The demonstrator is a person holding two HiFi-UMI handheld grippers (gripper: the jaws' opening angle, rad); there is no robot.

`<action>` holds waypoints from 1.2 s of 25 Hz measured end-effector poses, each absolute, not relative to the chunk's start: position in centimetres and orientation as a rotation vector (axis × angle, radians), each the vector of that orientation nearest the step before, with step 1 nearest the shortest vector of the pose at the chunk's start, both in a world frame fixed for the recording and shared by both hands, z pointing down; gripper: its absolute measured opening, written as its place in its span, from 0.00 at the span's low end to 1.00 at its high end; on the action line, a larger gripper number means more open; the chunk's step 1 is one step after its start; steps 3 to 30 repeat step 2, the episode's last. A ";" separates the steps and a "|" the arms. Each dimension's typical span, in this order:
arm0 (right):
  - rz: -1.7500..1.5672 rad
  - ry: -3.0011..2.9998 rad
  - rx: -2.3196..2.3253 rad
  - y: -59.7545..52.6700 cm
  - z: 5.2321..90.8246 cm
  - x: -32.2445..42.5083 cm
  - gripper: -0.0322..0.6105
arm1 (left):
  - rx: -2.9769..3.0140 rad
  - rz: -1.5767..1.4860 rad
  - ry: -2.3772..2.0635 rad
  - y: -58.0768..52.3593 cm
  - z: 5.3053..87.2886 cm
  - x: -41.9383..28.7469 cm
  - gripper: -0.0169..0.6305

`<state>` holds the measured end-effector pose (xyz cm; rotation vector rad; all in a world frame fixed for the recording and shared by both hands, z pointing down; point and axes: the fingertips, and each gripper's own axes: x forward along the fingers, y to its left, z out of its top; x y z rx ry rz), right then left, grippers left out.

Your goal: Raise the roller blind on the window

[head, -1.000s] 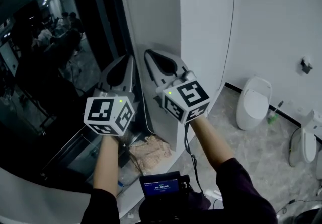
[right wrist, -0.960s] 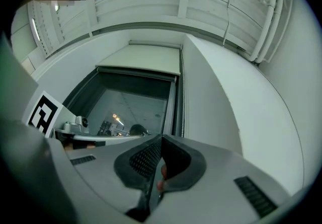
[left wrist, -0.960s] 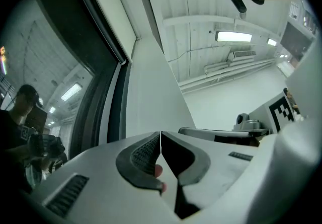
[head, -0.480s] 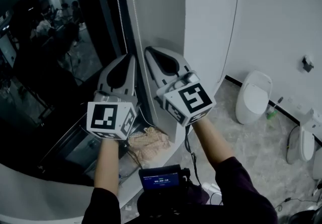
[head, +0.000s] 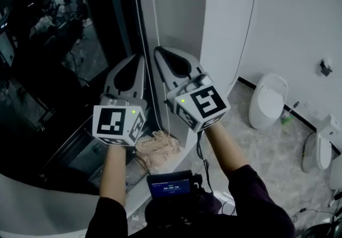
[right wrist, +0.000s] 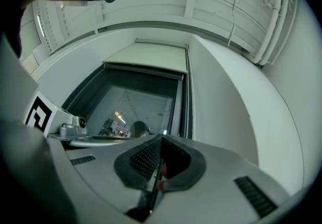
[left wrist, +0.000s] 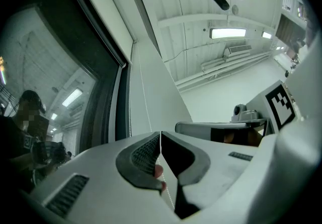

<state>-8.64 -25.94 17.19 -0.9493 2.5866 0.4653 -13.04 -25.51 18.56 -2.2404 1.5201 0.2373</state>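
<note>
The window (head: 64, 60) is dark glass. In the right gripper view the roller blind (right wrist: 148, 57) sits rolled at its top. Two strands of its white bead chain (head: 133, 1) hang along the frame. My left gripper (head: 140, 58) points up at the frame and is shut on one strand, which runs between its closed pads (left wrist: 148, 155) in the left gripper view. Beside it, my right gripper (head: 158, 50) also points up, shut on the other strand (head: 154, 7). That strand shows as a dark line leaving the closed jaws of the right gripper (right wrist: 161, 137).
A white wall column (head: 224, 28) stands just right of the window. A crumpled cloth (head: 157, 146) lies on the sill below the grippers. Toilets (head: 269, 100) stand on the floor at right. A small screen device (head: 170, 186) hangs at the person's chest.
Both grippers have come down slightly, still closed on the chain. More of the chain shows above them than a second ago.
</note>
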 end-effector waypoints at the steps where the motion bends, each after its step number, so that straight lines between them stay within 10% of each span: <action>1: 0.463 2.587 -0.948 -25.9 17.2 -8.9 0.06 | -2.241 0.238 1.519 -25.5 18.6 -13.2 0.05; 30: 0.460 2.587 -0.948 -25.9 17.2 -9.1 0.06 | -2.241 0.238 1.517 -25.5 18.5 -13.4 0.05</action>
